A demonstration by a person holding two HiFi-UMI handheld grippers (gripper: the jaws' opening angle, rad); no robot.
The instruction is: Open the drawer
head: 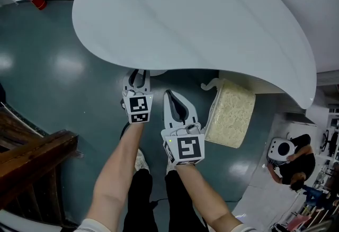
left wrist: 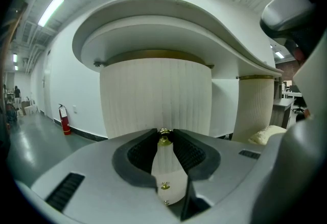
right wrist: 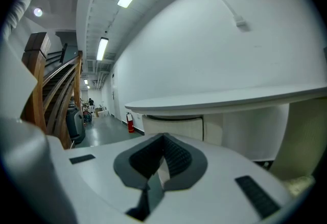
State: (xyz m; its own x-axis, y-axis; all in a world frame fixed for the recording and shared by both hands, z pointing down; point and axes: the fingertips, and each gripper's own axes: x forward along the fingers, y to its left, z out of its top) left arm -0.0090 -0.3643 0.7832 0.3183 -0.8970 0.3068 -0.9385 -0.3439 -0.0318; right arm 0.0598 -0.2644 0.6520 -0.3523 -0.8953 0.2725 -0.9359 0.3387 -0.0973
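One drawer knob (left wrist: 164, 140) at twelve o'clock sits pinched in my left claw (left wrist: 164, 131); right claw (right wrist: 163, 137) closed, empty. Next, probably, a straight pull back.

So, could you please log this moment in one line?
left gripper: shut on brass knob | right gripper: shut, empty | drawer front: not visibly out

the counter top (head: 212, 19) is shining glossy, the ribbed cabinet front (left wrist: 153, 95) is looking matt, its knob (left wrist: 164, 140) is glinting brassy.
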